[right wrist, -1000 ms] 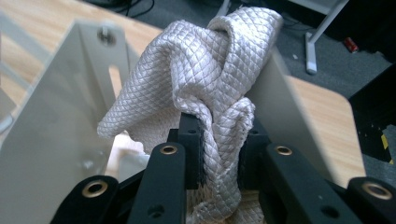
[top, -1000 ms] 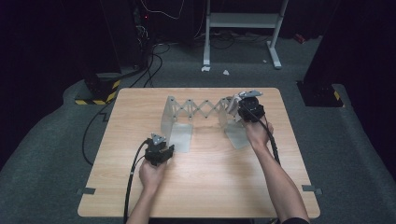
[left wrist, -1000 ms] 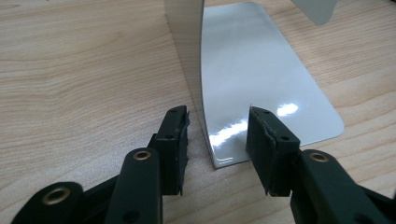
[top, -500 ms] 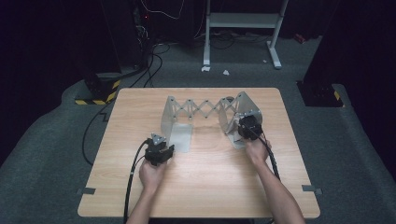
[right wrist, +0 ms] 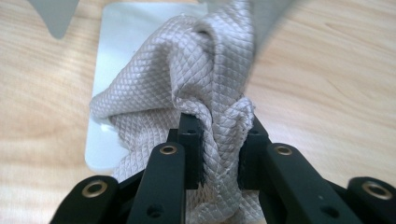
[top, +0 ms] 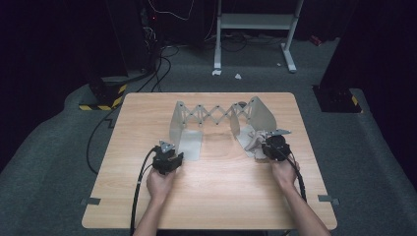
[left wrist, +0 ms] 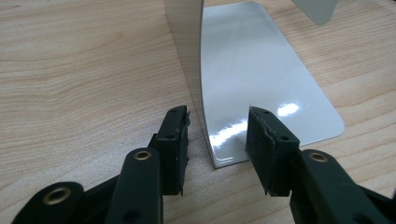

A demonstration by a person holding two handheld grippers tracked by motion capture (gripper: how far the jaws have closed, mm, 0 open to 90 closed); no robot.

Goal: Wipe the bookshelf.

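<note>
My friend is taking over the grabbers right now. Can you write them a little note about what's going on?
Right gripper: shut on the bunched grey cloth, which lies over the rack's right foot plate.
Left gripper: open, jaws either side of the left foot plate's corner.
The metal folding rack stands stretched out on the table.
Done: cloth gripped.
Left: likely pull it off the rack or hang it up; steady the rack.

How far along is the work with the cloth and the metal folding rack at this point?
Done: the rack stands stretched open on the table. In hand: the right tongs are shut on a bunched grey cloth at the rack's right base plate; the left tongs sit open astride the left base plate. Left, probably: draping the cloth over the rack, which isn't done yet.
</note>
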